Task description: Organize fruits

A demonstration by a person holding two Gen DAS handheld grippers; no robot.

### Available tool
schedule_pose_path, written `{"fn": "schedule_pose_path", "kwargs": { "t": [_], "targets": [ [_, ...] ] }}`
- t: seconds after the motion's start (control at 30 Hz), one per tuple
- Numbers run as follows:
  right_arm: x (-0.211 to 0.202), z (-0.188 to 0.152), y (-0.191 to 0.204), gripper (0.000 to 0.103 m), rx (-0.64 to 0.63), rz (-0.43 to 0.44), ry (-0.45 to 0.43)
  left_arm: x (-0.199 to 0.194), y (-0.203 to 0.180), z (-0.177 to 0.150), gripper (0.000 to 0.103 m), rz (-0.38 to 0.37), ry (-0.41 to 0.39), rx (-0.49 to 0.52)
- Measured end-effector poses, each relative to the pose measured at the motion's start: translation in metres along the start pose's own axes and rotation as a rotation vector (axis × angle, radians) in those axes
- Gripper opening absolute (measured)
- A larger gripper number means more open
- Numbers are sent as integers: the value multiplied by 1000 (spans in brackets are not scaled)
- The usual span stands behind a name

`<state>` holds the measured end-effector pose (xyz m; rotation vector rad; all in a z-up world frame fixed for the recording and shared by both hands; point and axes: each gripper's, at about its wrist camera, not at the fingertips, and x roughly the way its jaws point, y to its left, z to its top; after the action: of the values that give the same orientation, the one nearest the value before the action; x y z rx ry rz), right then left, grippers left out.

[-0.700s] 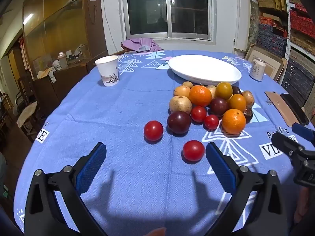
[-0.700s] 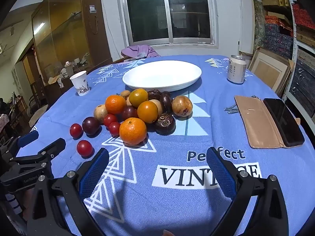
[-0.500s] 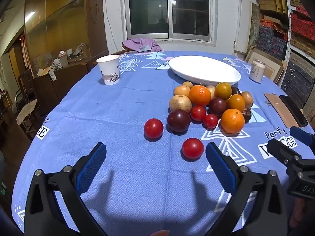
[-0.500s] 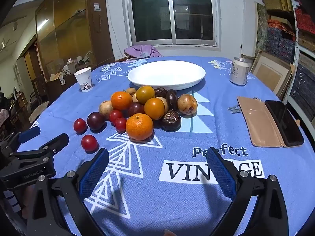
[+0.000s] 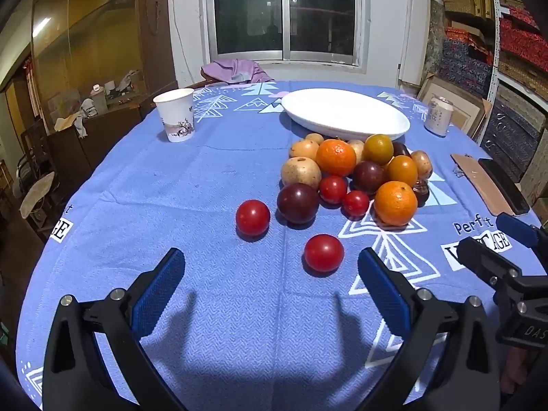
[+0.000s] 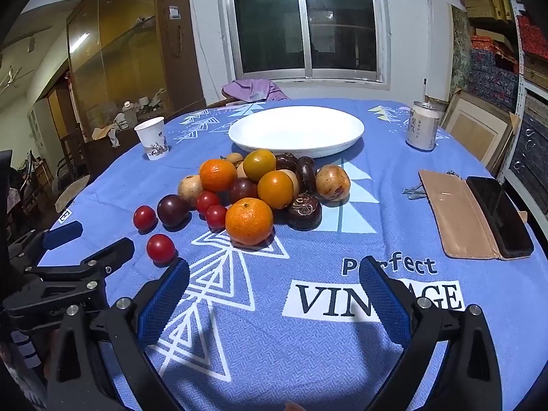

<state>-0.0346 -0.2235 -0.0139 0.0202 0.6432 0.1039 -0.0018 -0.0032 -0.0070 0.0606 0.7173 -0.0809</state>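
- Fruits (image 5: 352,174) lie heaped on the blue cloth of the counter (image 5: 171,205), just in front of an empty white plate (image 5: 344,113); the heap holds oranges, dark plums, pale brown fruits and small red tomatoes.
- Paper cup (image 5: 175,114): upright at far left, well apart from the heap.
- Red tomato (image 5: 252,217): alone, left of a dark plum (image 5: 298,202) at the heap's near edge.
- Second red tomato (image 5: 324,252): alone, nearest the left tongs (image 5: 270,274), ahead of their right finger and untouched.
- Left tongs: blue pads spread wide, nothing between them, tilted down over bare cloth.
- Right tongs (image 6: 274,287): likewise spread wide and empty, above the printed lettering; a large orange (image 6: 249,221) sits ahead of them.
- Drink can (image 6: 423,130): upright, right of the plate.
- Tan wallet (image 6: 457,217) with a dark phone (image 6: 500,215) touching its right side, at far right.
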Motion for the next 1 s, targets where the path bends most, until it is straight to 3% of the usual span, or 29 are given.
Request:
{"fn": "schedule_pose_path", "kwargs": {
  "t": [1.0],
  "targets": [
    [-3,1,0,100,2,3,-6,-1,-2,0,99,3,4,7]
  ]
}}
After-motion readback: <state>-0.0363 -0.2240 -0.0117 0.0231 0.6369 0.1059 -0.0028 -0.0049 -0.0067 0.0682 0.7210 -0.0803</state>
